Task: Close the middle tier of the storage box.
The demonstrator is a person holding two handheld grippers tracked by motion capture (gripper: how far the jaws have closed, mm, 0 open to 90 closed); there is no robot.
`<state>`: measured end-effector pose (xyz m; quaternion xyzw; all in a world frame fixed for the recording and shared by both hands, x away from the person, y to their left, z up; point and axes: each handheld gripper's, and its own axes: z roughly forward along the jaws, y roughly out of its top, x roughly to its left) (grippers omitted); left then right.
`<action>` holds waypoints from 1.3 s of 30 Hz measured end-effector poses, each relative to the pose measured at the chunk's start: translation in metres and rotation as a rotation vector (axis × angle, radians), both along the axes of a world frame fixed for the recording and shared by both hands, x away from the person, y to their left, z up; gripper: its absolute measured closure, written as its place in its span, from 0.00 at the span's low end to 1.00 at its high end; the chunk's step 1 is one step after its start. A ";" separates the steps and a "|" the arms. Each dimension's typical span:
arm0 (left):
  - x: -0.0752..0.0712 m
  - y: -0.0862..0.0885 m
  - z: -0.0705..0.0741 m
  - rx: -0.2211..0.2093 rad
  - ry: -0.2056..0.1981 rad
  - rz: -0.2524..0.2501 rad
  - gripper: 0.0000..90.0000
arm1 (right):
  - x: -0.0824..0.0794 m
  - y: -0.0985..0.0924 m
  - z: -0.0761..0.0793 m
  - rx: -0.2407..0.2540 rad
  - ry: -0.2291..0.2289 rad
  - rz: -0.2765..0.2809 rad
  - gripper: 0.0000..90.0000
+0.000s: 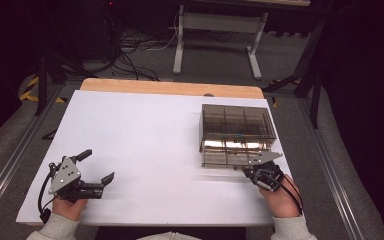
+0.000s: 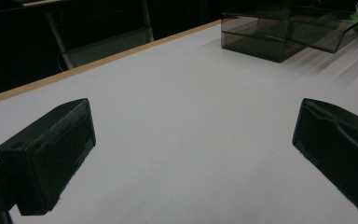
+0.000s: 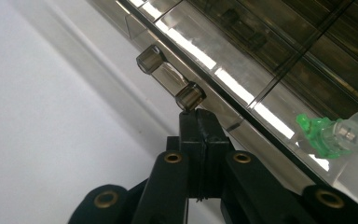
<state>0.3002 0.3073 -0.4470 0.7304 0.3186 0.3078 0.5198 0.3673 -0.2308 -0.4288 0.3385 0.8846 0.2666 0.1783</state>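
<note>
A smoky see-through drawer box stands at the right of the white table; in the left gripper view the box has a drawer that juts out a little. My right gripper is at the box's front; in its own view the right gripper has its jaws pressed together, tips touching one post of the drawer's bar handle from below. A small green and clear item lies behind the drawer front. My left gripper rests open at the near left, and in its own view the left gripper has nothing between its jaws.
The table's far edge is a wooden strip. Beyond it stand a white table frame and loose cables on the floor. Bare white tabletop lies between the two grippers.
</note>
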 end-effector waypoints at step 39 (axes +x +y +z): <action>-0.001 0.000 0.000 0.003 0.002 0.001 0.00 | 0.017 0.000 -0.003 0.062 -0.163 -0.109 0.99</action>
